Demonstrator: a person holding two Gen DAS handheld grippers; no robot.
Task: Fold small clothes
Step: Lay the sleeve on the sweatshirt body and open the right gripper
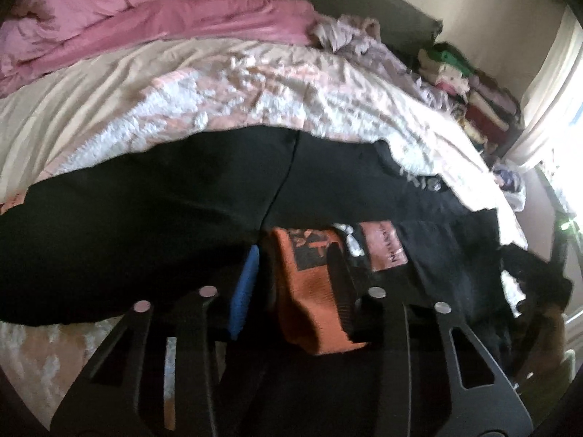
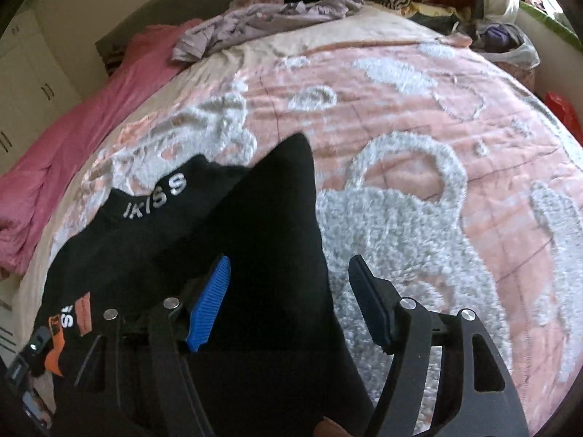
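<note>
A black garment lies spread across the bed, with white lettering on one band and orange patches near its front edge. My left gripper is shut on that edge: the bunched orange patch and black cloth fill the gap between the blue pad and the dark pad. My right gripper hangs open just above the black garment. The cloth's right border runs between the blue pad and the dark pad, and neither pad presses on it.
A pink and white fluffy blanket covers the bed. A crumpled pink sheet and a lilac garment lie at the far side. Stacked clothes and a plastic bag crowd the far right corner. White cupboards stand left.
</note>
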